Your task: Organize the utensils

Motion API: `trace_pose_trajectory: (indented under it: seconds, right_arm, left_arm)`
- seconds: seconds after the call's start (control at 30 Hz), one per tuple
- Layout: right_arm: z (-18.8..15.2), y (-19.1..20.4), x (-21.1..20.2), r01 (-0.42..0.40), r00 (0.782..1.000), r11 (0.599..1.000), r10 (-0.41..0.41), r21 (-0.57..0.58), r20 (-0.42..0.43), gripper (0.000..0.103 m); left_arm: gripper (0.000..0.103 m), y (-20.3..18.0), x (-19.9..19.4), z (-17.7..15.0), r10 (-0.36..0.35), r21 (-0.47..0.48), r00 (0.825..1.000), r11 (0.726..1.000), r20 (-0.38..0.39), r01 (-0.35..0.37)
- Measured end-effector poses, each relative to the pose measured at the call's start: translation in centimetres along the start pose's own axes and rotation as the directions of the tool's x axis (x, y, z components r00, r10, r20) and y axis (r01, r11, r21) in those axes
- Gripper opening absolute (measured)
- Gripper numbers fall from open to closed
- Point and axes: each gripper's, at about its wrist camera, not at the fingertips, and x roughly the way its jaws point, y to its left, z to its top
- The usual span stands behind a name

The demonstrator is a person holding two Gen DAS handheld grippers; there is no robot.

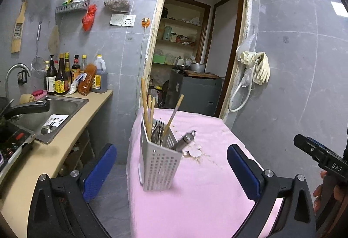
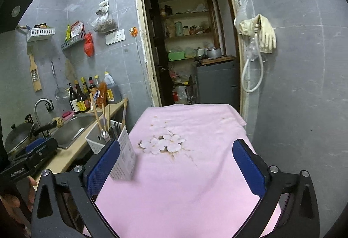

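A grey perforated utensil holder point(image 1: 159, 164) stands upright on the pink cloth point(image 1: 195, 194). It holds wooden chopsticks point(image 1: 146, 111), a fork point(image 1: 159, 127), a spoon and a metal handle point(image 1: 184, 140) leaning right. My left gripper point(image 1: 171, 170) is open and empty, with its fingers on either side of the holder and nearer the camera. In the right wrist view the holder point(image 2: 121, 151) stands at the cloth's left edge point(image 2: 184, 172), just beyond the left finger. My right gripper point(image 2: 176, 164) is open and empty above the cloth.
A counter point(image 1: 71, 135) with a steel sink point(image 1: 54, 116), bottles point(image 1: 63, 77) and a pan handle point(image 1: 28, 107) runs along the left. An open doorway point(image 1: 195, 53) lies behind the table. Gloves and a hose point(image 1: 254, 70) hang on the right wall.
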Motion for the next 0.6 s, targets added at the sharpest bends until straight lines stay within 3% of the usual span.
trace_pose_trajectory:
  seconds: [0.4,0.6]
  right_arm:
    - [-2.6,-1.3,-6.6,0.06,0.997,0.998,-0.06,0.002,0.042,0.102]
    - [-3.3,-1.4,-7.9,0.069,0.997,0.997,-0.068,-0.027,0.04,0.102]
  left_arm:
    - [0.102,-0.8,-4.5,-2.9,0.013,-0.024,1.0,1.0,0.004,-0.013]
    - [0.102,-1.8,-5.5,-4.0,0.023,0.017,1.0,1.0,-0.002,-0.023]
